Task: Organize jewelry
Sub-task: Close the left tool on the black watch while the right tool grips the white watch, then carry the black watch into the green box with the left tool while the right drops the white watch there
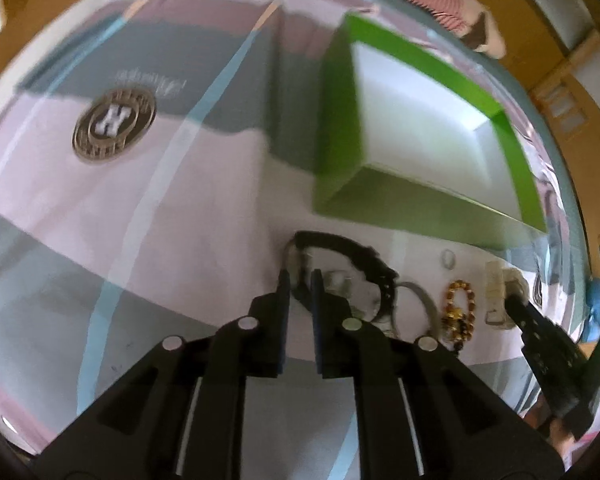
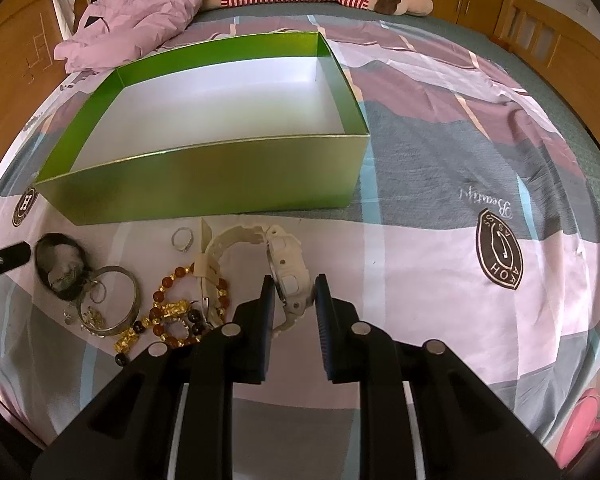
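You are bracketing white watch [image 2: 286, 276] with right claw [image 2: 294, 286], fingers apart, not clamped. Left claw [image 1: 300, 280] narrowing around black watch [image 1: 340, 264]; grip unclear. Green box [image 2: 204, 184] waiting empty beyond; close, lift, carry forward.

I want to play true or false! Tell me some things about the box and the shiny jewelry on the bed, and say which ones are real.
1. The green box has nothing inside it. True.
2. The white watch sits between the jaws of the right gripper. True.
3. The small silver ring is already in the box. False: it lies on the bedsheet in front of the box.
4. The left gripper is reaching at the amber bead bracelet. False: its jaws are around the black watch.
5. The silver bangle lies between the black watch and the bead bracelet. True.
6. The box has a lid on. False: it is open on top.
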{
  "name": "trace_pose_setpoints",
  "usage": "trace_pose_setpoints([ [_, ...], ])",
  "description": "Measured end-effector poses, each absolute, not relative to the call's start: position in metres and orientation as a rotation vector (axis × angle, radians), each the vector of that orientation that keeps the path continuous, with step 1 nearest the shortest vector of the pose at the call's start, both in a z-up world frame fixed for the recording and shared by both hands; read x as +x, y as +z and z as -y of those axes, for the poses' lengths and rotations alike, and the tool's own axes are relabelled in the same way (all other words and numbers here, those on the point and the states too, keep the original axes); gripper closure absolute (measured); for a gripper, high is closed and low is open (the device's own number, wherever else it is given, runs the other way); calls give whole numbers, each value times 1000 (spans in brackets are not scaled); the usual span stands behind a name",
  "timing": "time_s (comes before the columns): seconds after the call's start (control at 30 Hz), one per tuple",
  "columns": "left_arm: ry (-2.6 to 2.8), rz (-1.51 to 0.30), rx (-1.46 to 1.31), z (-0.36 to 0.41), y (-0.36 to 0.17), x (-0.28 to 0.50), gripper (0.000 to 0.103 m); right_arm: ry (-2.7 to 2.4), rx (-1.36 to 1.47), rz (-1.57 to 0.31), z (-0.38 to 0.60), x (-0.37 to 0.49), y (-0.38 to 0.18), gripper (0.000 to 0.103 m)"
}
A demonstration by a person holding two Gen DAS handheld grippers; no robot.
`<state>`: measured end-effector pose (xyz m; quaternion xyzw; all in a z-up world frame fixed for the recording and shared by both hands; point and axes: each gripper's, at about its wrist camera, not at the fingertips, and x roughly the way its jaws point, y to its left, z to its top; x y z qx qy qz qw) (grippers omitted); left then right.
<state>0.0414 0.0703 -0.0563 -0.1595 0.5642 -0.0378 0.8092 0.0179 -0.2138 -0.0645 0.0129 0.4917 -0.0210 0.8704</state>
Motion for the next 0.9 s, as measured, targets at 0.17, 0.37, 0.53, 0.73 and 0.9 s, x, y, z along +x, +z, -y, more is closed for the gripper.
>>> trace_pose_setpoints([
  [0.17,-67,-1211,-332,-72,-60,43,68,-41,28,-1029,215,18,-64,83],
  [0.37,-92,-1243,-318,-61,-71,48,87,-38,29,-1036,214,18,-66,83],
  [0.53,-58,-1218,-298,-63,-67,45,95,-35,23,-1037,214,18,-67,83],
  [0.73,-49,-1073,-262,-60,-34,33,95,-39,33,-1011,215,17,-62,83],
  [0.9,-30,-1008,-225,-60,-19,29,96,-35,31,-1010,214,16,-61,83],
])
